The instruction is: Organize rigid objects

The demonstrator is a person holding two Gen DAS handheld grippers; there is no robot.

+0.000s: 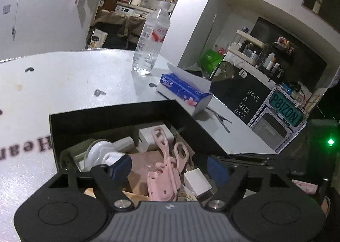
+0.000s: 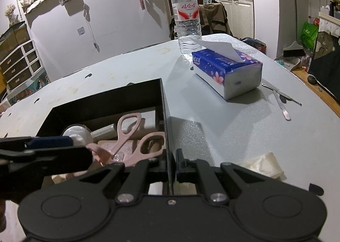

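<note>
my right hand-held gripper (image 2: 171,169) pinches the black box (image 2: 164,101) wall while my left hand-held gripper (image 1: 170,167) hangs open over pink scissors (image 1: 167,167) already inside; metal tools (image 2: 280,98) on the bench (image 2: 233,127) seemingly remain.

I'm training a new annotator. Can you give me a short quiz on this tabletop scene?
1. True or false: the water bottle lies on its side.
2. What are the right gripper fingers closed on? A) a wall of the black box B) a mug C) a spoon
3. Fill in: a pair of pink ____ lies inside the black box.

Key: 1 false, it stands upright; 2 A; 3 scissors.
</note>
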